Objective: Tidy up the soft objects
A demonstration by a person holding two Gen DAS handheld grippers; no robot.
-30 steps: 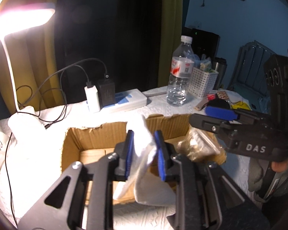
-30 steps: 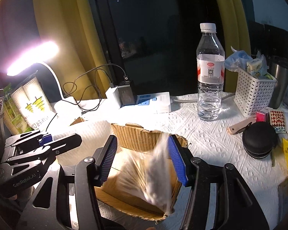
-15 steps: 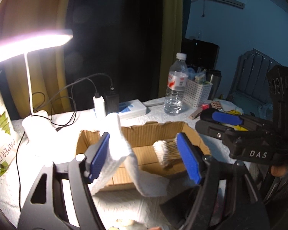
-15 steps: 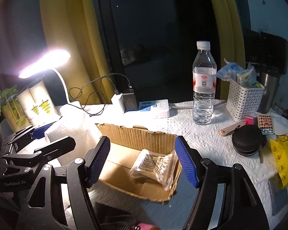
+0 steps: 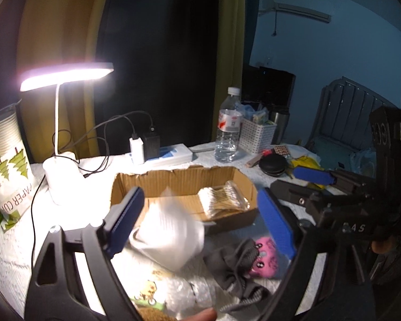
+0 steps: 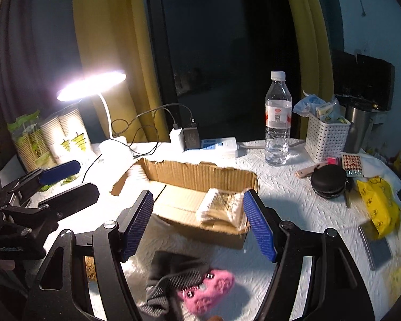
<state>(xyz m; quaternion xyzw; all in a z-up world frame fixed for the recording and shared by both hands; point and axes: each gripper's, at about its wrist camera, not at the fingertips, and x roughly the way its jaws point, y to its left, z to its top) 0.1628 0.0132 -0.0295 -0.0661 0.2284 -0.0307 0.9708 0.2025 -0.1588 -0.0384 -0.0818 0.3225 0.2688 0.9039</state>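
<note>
In cardboard box (image 6: pixel 200 176): 1 cotton-swab pack (image 6: pixel 222 206) | nearby: 1 pink plush (image 6: pixel 208 289)

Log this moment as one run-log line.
left gripper: open, empty | right gripper: open, empty | cotton swab pack: in cardboard box | white tissue: blurred, at box front | pink plush: on table
</note>
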